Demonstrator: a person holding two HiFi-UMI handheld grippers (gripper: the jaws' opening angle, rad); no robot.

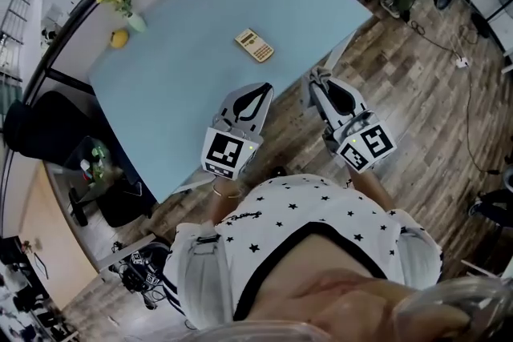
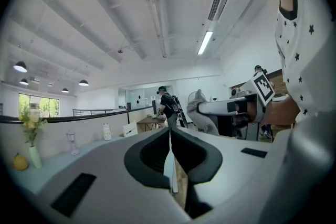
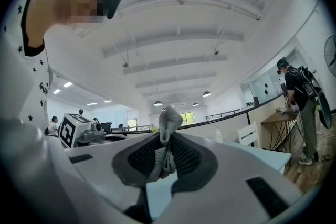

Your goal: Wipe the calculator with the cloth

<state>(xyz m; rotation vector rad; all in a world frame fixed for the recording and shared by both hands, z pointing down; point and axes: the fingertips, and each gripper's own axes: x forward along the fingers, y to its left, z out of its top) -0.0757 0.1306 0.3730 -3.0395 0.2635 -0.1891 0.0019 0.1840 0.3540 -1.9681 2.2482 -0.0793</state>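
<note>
Below the calculator (image 1: 254,45) at mid-frame, my right gripper (image 1: 317,81) pinches the cloth (image 3: 168,121) while my left gripper (image 1: 262,90) is closed, empty.

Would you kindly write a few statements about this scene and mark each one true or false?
1. The right gripper is shut on the cloth. True.
2. The left gripper holds the calculator. False: its jaws are together with nothing between them, and the calculator lies on the table.
3. The cloth is touching the calculator. False: it is held apart from the calculator, near the table's near edge.
4. A yellow fruit lies beside a vase of flowers on the table. True.
</note>
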